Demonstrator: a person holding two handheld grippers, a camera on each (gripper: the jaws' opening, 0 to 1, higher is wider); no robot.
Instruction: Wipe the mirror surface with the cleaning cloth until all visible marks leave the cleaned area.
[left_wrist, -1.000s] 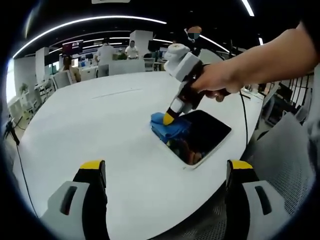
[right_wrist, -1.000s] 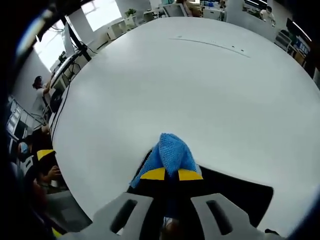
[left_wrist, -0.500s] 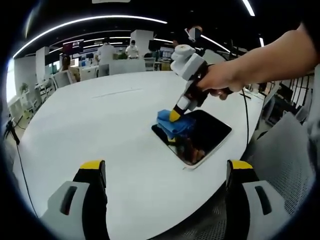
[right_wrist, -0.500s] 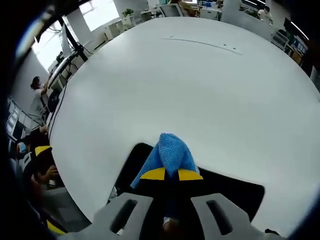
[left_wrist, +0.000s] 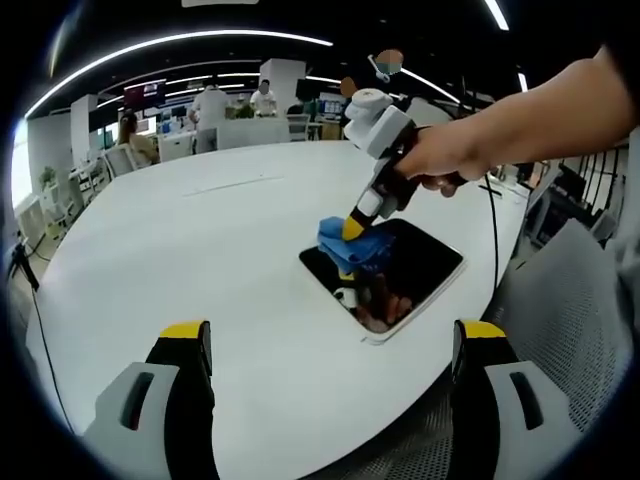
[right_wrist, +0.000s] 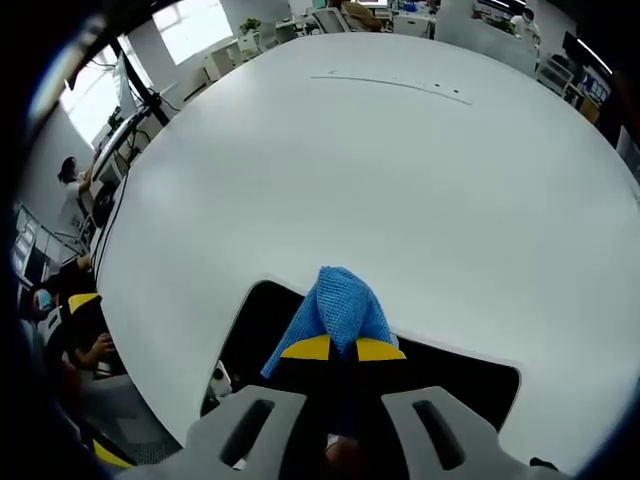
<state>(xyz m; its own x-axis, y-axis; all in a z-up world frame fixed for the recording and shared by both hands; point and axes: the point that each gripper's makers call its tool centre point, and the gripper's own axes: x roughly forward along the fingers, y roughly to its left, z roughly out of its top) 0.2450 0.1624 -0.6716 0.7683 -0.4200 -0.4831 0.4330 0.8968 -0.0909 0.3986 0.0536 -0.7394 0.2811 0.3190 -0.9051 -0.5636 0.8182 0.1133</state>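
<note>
Jaws of the left gripper (left_wrist: 325, 345) stand wide apart at the bottom of the left gripper view, holding nothing, above the near edge of the white table (left_wrist: 200, 240). A little further, right of the centre of the frame, the mirror (left_wrist: 400, 275) lies flat on the table, dark, with a pale frame. The blue cleaning cloth (left_wrist: 350, 245) rests on its far left part, pinched by the right gripper (left_wrist: 352, 228), which a hand (left_wrist: 440, 160) brings in from the upper right.

In the right gripper view the two yellow-tipped jaws of this gripper (right_wrist: 339, 348) are clenched on the cloth (right_wrist: 338, 305) at the lower centre, over the black mirror (right_wrist: 260, 325). Beyond it the table (right_wrist: 400, 170) spreads to the top of the frame.
</note>
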